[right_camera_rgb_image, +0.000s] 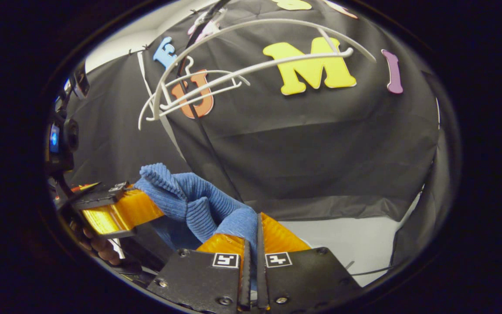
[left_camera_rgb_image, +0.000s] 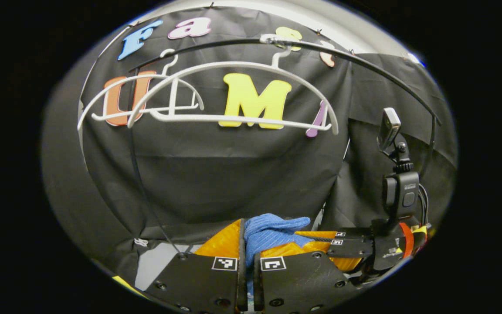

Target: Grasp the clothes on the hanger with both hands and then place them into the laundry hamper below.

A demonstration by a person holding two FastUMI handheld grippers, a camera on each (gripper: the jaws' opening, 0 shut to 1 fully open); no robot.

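Black cloth wall (left_camera_rgb_image: pixel 242 174) filling the background in both gripper views. White hangers (left_camera_rgb_image: pixel 233 117) dangling bare from a dark rail (left_camera_rgb_image: pixel 364 65) above, two of them overlapping in the left gripper view (left_camera_rgb_image: pixel 146 109) and tilting across the upper left of the right gripper view (right_camera_rgb_image: pixel 198 87). Blue knitted garment (right_camera_rgb_image: pixel 198 205), off the hangers, stretching low between the two tools, bunching in ribbed folds in the right gripper view and rising as a small blue mound (left_camera_rgb_image: pixel 273 231) in the left gripper view. Left hand-held gripper (left_camera_rgb_image: pixel 247 261) pinching the blue fabric, fingers pressing nearly together on it. Right hand-held gripper (right_camera_rgb_image: pixel 251 257) likewise clamping a fold of the same garment. Fingertips of a hand (right_camera_rgb_image: pixel 98 246) curling under the left tool at the lower left of the right gripper view.
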